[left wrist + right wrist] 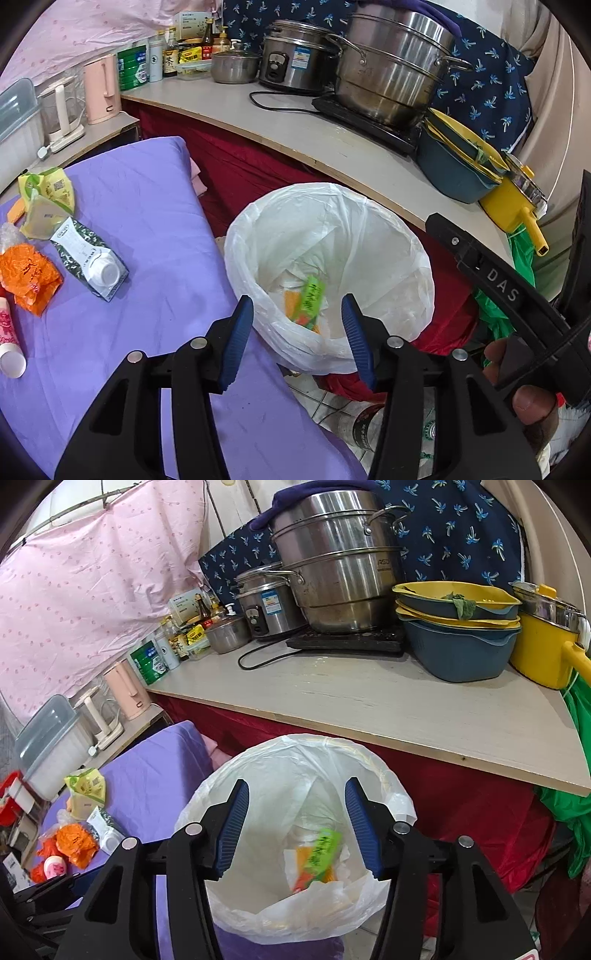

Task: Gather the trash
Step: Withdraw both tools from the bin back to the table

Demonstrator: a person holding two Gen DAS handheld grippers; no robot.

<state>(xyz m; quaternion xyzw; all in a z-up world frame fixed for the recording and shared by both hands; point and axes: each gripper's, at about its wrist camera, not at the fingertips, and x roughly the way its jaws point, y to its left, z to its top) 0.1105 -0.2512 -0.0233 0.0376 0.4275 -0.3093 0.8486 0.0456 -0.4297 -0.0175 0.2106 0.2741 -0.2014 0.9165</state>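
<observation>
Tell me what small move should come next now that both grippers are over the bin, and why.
Probably swing the left gripper back to the purple cloth for the carton. Both it and the right gripper are open with nothing between the jaws, a green wrapper already lies in the bin, and the carton, an orange wrapper and other trash are still on the cloth.

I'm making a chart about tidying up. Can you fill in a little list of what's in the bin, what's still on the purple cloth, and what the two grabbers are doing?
bin: white-lined trash bin, beside the purple cloth
in bin: green wrapper on white and orange scraps
still on cloth: carton, orange wrapper, yellow-green packet, pink cup
left gripper: open, empty, at the bin's edge
right gripper: open, empty, over the bin
</observation>
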